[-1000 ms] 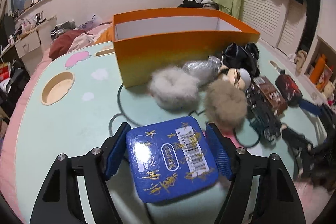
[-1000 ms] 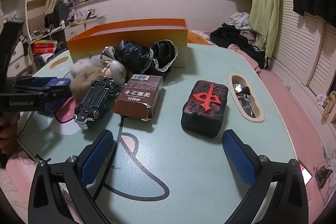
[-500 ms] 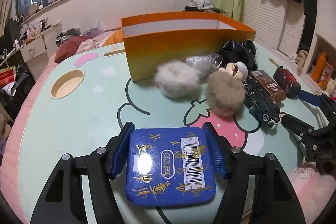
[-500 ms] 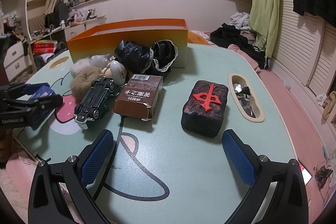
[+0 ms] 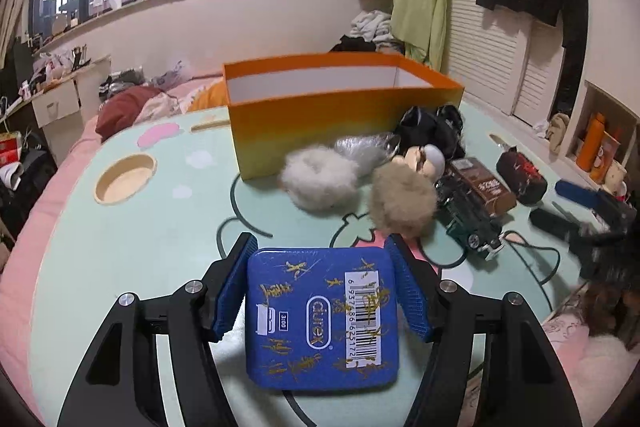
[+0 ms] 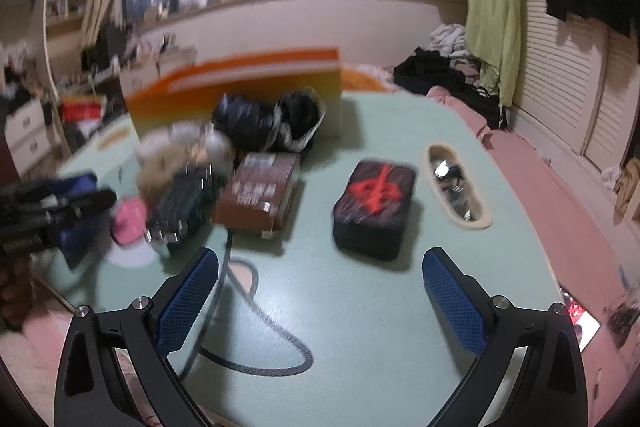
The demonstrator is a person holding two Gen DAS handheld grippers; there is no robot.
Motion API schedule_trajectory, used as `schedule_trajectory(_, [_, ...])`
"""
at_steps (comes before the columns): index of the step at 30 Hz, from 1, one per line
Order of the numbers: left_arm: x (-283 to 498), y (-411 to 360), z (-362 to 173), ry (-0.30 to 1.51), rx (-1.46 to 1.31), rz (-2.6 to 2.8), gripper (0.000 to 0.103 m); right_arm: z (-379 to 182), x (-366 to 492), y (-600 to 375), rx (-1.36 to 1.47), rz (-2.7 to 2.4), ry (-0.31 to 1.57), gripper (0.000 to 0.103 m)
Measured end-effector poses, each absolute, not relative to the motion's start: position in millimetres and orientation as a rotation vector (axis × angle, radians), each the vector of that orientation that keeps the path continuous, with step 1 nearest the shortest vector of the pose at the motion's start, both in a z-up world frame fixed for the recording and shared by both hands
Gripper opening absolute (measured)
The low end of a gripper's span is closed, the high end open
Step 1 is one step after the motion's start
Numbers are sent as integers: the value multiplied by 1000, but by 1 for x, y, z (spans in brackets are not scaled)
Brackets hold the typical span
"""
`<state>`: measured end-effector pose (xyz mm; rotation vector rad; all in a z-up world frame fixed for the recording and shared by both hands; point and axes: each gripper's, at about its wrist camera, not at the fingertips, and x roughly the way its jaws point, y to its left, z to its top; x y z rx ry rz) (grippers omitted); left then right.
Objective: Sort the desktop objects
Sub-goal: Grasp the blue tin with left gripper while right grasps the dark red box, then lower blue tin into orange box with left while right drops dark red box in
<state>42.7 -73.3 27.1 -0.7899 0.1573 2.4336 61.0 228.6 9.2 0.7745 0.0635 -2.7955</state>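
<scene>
My left gripper is shut on a flat blue tin with gold marks and a barcode, held above the near part of the table. An open orange box stands at the table's far side. In front of it lie a white fur ball, a tan fur ball, a toy car, a brown carton and a black case with a red sign. My right gripper is open and empty, just in front of the black case. The right wrist view is blurred.
The mint table has a round recess at the left and an oval recess with shiny bits at the right. A black lace bundle and a doll head lie by the box. Beds and clothes surround the table.
My left gripper has lifted the blue tin and drawn back from the pile. My right gripper has started to move, blurring its view; the black case now sits closer between its fingers.
</scene>
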Motion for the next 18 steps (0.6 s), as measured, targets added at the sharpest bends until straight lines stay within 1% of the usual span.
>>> schedule_trajectory(2, [43, -73, 30, 145, -784, 2434, 66, 18, 57, 233, 779, -2856, 55, 95])
schedule_trajectory(4, [44, -74, 34, 131, -776, 2431, 66, 26, 45, 239, 832, -2880, 3, 82])
schedule_trajectory(5, [45, -74, 34, 130, -773, 2434, 66, 28, 38, 243, 867, -2873, -45, 81])
schedule_trajectory(7, [45, -74, 37, 127, -766, 2434, 66, 31, 23, 246, 937, -2863, -107, 72])
schedule_trajectory(9, [46, -73, 38, 126, -761, 2435, 66, 29, 14, 240, 998, -2867, -53, 72])
schedule_trajectory(10, [46, -73, 39, 127, -758, 2436, 66, 27, 10, 237, 1024, -2862, -18, 70])
schedule_trajectory(11, [46, -73, 39, 128, -758, 2438, 66, 23, 5, 233, 1067, -2841, 19, 65])
schedule_trajectory(12, [45, -73, 39, 126, -760, 2439, 66, 19, 2, 232, 1102, -2817, 27, 43])
schedule_trajectory(13, [45, -74, 39, 120, -762, 2439, 66, 16, 0, 230, 1121, -2809, 29, 39])
schedule_trajectory(18, [40, -79, 60, 91, -703, 2468, 66, 31, 7, 233, 1012, -2812, -10, 38])
